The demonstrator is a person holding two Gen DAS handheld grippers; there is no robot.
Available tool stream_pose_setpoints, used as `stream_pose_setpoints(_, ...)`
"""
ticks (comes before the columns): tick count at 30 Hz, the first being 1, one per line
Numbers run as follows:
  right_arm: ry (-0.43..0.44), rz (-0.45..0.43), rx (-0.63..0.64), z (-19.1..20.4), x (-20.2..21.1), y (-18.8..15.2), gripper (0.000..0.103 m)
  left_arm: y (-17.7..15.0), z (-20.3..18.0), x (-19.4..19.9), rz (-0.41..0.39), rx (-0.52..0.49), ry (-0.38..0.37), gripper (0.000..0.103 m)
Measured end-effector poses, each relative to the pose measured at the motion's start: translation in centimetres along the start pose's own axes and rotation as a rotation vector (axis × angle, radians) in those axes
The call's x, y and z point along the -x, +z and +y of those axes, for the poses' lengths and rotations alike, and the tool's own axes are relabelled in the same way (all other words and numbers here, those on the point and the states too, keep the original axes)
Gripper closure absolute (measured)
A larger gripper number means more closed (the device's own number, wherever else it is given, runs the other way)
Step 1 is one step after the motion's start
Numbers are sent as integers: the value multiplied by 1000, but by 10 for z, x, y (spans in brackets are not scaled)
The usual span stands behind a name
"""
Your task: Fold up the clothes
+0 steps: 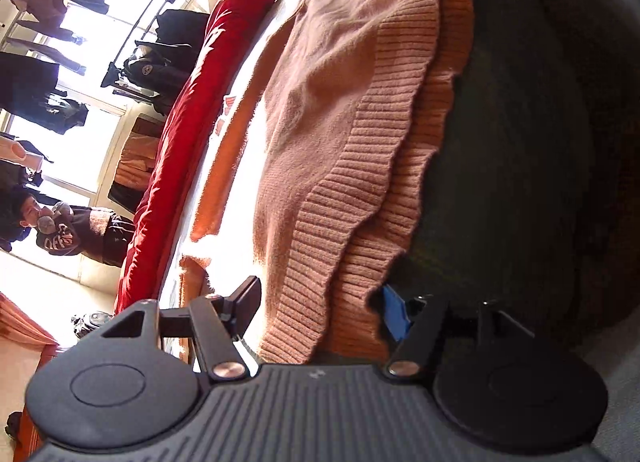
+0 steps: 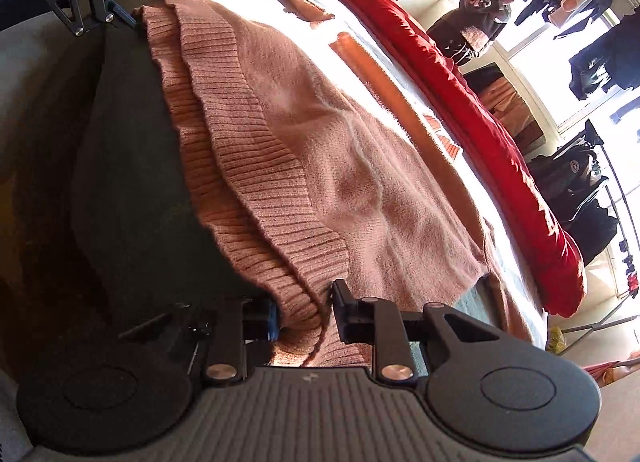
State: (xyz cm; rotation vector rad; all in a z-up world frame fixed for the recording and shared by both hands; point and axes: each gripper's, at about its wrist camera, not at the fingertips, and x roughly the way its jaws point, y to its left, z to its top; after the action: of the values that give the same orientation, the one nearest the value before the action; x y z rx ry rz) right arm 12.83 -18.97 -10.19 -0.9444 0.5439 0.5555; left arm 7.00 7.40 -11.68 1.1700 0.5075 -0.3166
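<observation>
A pink sweater (image 1: 332, 110) lies flat on a bed (image 2: 132, 166), its ribbed hem (image 2: 260, 182) straddled by the released left gripper (image 1: 320, 302) and right gripper (image 2: 304, 314); closing unevenly would likely pinch only one hem layer.

Daylight is pouring through the windows (image 1: 76, 22), blowing out highlights; near shadows are perhaps hiding detail, edges are bending.
</observation>
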Motion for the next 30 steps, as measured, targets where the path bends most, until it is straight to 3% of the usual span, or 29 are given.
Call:
stream_pose_setpoints(2, -4, -4, -24, -6, 3, 2, 74, 0, 0, -2, 3, -7, 25, 38)
stream_pose_setpoints(5, 0, 8, -44, -8, -3, 2, 62, 2, -12, -10, 18, -68, 45, 38)
stream_pose_setpoints(7, 22, 32, -23, 1, -11, 0, 64, 3, -20, -11, 8, -106, 68, 39)
stream_pose_setpoints(8, 26, 39, -16, 4, -12, -1, 73, 4, -21, -10, 7, -107, 65, 51)
stream_pose_setpoints(9, 27, 44, -11, 7, -13, -1, 85, 5, -20, -9, 8, -102, 60, 81)
stream_pose_setpoints(10, 25, 46, -8, 8, -12, -1, 86, 5, -17, -9, 18, -75, 51, 95)
stream_pose_setpoints(11, 19, 44, -8, 5, -9, -1, 89, 5, -13, -7, 24, -53, 44, 98)
stream_pose_setpoints(18, -66, 12, 0, -49, 38, 12, 95, 8, 36, 37, -44, 26, 67, 99)
stream_pose_setpoints(22, 18, 10, -29, -76, 64, 13, 96, 3, 47, 54, -56, 49, -16, 100)
stream_pose_setpoints(26, 162, 59, -28, -63, 61, 1, 95, -11, 42, 48, -3, 25, -52, 95)
stream_pose_setpoints(30, 179, 100, 22, -46, 51, -6, 94, -12, 56, 43, -4, 117, -67, 90)
